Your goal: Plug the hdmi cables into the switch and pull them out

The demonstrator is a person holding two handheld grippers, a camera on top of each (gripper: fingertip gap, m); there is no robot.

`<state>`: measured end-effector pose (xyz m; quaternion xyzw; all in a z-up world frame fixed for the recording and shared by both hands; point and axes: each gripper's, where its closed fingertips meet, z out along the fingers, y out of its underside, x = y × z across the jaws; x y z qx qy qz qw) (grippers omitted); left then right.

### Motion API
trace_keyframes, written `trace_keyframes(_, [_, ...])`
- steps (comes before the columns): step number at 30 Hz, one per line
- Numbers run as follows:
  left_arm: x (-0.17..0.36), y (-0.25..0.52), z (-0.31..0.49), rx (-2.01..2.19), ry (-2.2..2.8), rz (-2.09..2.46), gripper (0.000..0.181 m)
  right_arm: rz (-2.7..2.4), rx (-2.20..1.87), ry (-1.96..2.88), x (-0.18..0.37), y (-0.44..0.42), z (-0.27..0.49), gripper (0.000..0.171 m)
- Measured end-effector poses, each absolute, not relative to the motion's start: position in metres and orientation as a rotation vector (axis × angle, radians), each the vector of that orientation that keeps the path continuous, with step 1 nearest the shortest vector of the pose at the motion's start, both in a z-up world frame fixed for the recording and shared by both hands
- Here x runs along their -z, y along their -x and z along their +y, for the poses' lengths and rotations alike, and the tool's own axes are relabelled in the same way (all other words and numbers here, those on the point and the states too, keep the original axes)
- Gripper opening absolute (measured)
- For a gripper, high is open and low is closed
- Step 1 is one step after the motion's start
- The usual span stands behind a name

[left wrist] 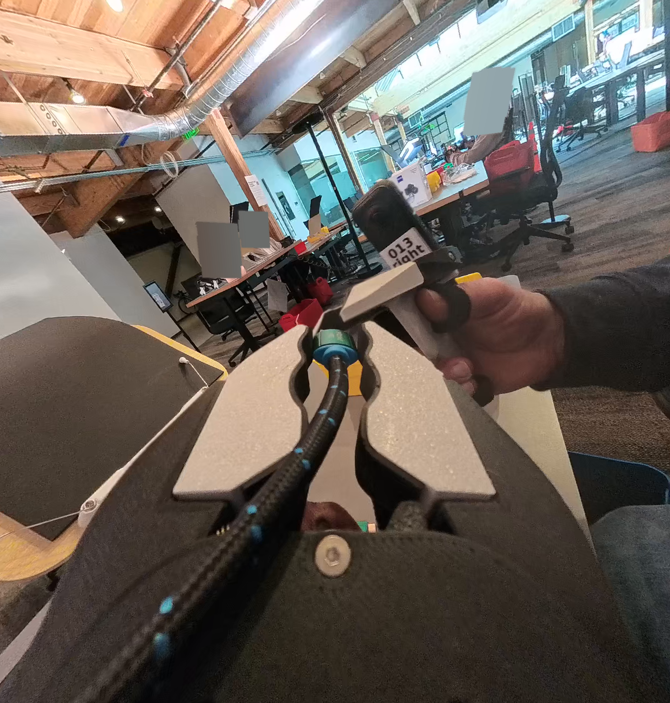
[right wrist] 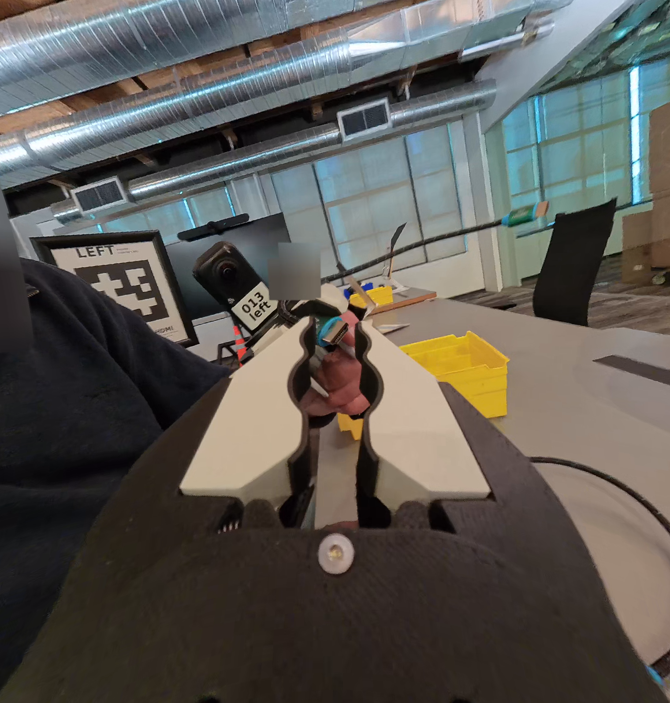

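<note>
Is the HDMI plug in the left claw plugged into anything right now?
Out. The plug shows its bare metal end in the air, held in the left claw.

Right gripper [right wrist: 333,334] raised off the grey table [right wrist: 554,380], fingers nearly together. Just past the tips, an HDMI plug [right wrist: 331,334] with blue collar, seemingly not gripped by them. Yellow bin [right wrist: 466,369] beyond, black cable [right wrist: 630,502] curving right.
</note>
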<state>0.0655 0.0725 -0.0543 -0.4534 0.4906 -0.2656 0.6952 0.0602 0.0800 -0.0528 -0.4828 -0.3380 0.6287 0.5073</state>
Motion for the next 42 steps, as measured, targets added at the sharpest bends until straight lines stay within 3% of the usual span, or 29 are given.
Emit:
trace_keyframes(19, [0.057,-0.069,0.068,0.65,1.028,1.103,0.021,-0.867,-1.486,1.15,0.055,-0.055,0.073,0.013])
trace_keyframes(42, [0.064,-0.066,0.067,0.473,0.931,1.241,0.022,-0.922,-1.603,1.217,0.067,-0.054,0.07,0.019])
